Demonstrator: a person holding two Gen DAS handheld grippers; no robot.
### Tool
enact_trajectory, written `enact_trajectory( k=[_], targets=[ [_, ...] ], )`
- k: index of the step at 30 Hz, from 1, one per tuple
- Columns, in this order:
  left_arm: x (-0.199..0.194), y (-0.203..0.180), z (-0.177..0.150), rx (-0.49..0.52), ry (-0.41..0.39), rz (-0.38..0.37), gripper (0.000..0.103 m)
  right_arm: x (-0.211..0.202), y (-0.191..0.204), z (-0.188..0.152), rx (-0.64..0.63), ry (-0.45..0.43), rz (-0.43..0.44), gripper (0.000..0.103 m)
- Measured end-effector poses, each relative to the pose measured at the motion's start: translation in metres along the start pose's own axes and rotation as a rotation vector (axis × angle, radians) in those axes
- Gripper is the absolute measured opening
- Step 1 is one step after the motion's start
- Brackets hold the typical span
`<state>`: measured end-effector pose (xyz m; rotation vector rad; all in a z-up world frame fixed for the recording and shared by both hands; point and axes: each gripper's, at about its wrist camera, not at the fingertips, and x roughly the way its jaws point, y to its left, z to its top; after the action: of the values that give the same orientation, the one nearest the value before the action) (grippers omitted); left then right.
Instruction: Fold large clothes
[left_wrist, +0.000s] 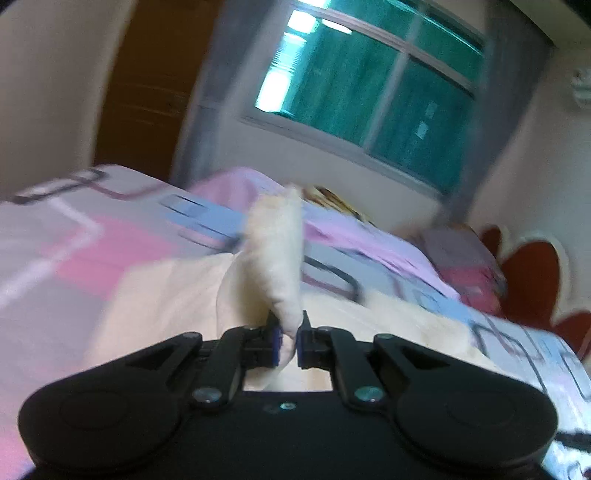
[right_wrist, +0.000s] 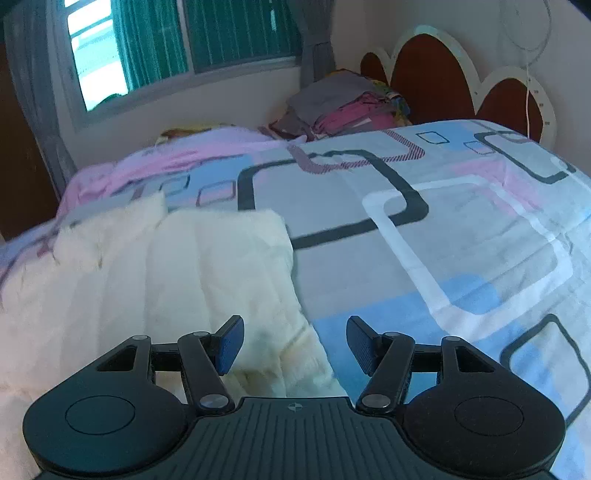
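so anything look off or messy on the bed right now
Nothing damaged or spilled. The cream garment lies rumpled on the patterned bedsheet, with one fold pinched up by the left gripper. The right gripper is open over its edge. A stack of clothes sits by the headboard.

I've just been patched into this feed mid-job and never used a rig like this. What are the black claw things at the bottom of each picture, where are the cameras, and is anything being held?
Each black claw is a hand-held two-finger gripper; a person carries one in each hand, with a fisheye camera on it looking along the fingers. In the left view, the left gripper is shut on a pinched fold of the cream garment, lifting it above the bed. In the right view, the right gripper is open and empty, above the garment's edge on the patterned bedsheet. A pile of clothes sits near the headboard.
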<state>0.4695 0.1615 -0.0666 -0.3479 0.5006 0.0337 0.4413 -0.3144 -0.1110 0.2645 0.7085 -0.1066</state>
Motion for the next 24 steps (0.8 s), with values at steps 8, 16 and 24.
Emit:
enact_trajectory(
  k=[8,16,24],
  targets=[
    [0.052,-0.119,-0.043,0.180,0.156,-0.191,0.007,-0.003,-0.008,0.011,0.051,-0.021,0.051,0.062],
    [0.072,-0.179,-0.085,0.275,0.234,-0.280,0.007,-0.010,-0.029,0.012,0.087,-0.016,0.059,0.062],
    [0.069,-0.219,-0.104,0.305,0.272,-0.330,0.007,-0.021,-0.054,0.015,0.107,-0.029,0.039,0.062]
  ],
)
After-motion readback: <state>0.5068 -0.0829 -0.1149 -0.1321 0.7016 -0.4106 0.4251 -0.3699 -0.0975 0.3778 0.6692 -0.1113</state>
